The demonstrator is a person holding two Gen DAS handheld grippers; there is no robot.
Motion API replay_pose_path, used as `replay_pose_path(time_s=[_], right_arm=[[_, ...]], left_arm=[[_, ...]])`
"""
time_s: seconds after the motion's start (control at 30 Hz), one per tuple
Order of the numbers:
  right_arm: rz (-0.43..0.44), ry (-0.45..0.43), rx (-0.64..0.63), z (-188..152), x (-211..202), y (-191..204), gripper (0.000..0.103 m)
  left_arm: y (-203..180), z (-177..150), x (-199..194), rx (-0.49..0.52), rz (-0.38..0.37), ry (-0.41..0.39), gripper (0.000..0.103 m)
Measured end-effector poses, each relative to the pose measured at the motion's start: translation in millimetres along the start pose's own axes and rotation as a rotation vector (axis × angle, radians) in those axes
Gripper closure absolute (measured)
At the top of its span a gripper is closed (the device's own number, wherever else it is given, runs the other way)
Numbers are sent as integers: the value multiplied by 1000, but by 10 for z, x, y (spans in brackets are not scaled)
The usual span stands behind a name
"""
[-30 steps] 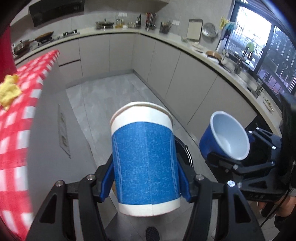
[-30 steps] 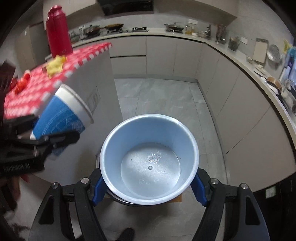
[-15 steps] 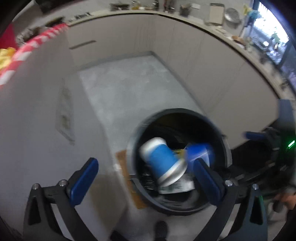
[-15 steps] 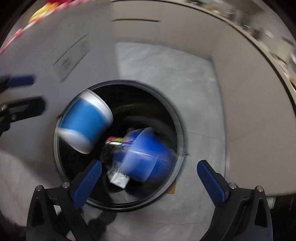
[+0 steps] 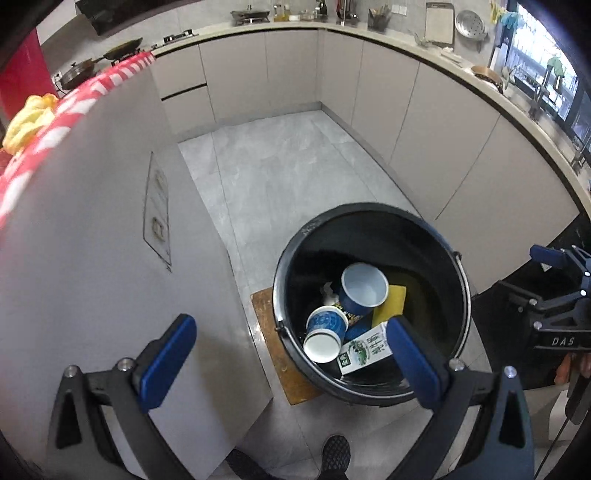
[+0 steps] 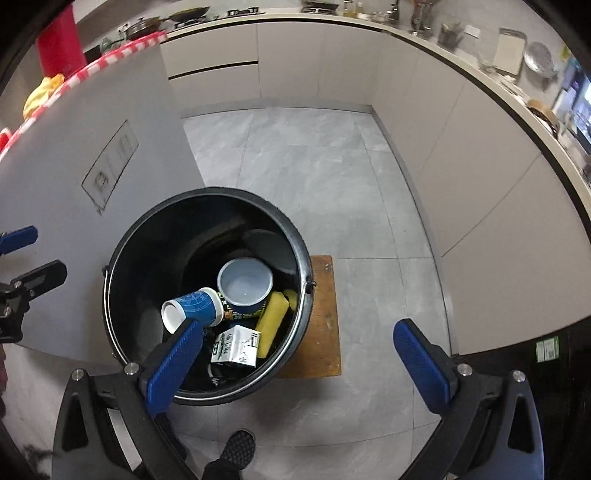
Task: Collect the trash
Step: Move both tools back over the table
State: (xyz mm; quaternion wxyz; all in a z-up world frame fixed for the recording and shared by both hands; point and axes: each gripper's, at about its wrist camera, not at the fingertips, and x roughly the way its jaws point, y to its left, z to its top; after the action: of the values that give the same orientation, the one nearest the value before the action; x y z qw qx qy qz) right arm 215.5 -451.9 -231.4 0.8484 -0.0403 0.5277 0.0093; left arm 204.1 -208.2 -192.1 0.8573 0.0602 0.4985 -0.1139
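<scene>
A home kitchen — curved counter (image 5: 388,35) over pale cabinets (image 6: 288,62), pans on a hob (image 5: 177,37).

- The red bottle (image 6: 59,44) at the upper left of the right wrist view is cut off by the dark lens rim.
- In the left wrist view, the blue pad (image 5: 410,362) at lower right covers part of the carton (image 5: 364,349) in the bucket (image 5: 458,280).
- A dark wrapper (image 6: 240,314) in the bucket is mostly hidden under the two cups; its print is unreadable.
- The shoe (image 5: 335,452) at the bottom edge shows only its toe.
- Items on the far counter (image 5: 295,14) are too small to identify.
- The right gripper (image 5: 557,306) is cut off at the right edge.
</scene>
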Motion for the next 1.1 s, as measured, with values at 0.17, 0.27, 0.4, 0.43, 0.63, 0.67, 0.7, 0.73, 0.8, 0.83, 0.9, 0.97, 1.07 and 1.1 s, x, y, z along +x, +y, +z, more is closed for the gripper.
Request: replay_pose_path(time_s=[0.17,0.27,0.4,0.43,0.63,0.67,0.7,0.73,0.8,0.83,0.9,0.97,1.07,1.1], right_arm=[[-6,-24,24,-13,-185,-2,0],[-16,-32,21,-25,-291,30,0],[-21,-62,21,-28,-506,74,0],[-20,-69,22,-21,-553,81,0],[-9,-138,17,50,-946,212,0],[-3,-148,17,73,-1010,238,0],[4,-158,17,96,-1074,262,0],[7,-169,17,128,-1142,287,0],[17,-185,14,187,-1239,341,0],[25,-198,11,222,-1300,370,0],[30,-215,4,273,-1386,420,0],[43,-230,-3,316,-1460,469,0],[53,-248,-21,376,-1554,566,0],[55,-254,-30,394,-1573,604,0]], left_arm=[[-20,12,-217,2,-1,-57,0],[-4,22,-319,-4,3,-78,0],[6,0,-503,-16,9,-110,0],[5,-6,-534,-19,7,-119,0],[5,41,-863,-19,5,-183,0],[15,55,-926,-18,6,-196,0],[14,64,-961,-20,7,-203,0],[25,74,-998,-21,6,-209,0],[68,86,-1071,-32,6,-219,0],[101,96,-1121,-37,1,-228,0],[134,97,-1195,-41,6,-246,0],[169,94,-1263,-41,15,-262,0],[251,84,-1384,-53,29,-287,0],[302,68,-1429,-61,36,-297,0]])
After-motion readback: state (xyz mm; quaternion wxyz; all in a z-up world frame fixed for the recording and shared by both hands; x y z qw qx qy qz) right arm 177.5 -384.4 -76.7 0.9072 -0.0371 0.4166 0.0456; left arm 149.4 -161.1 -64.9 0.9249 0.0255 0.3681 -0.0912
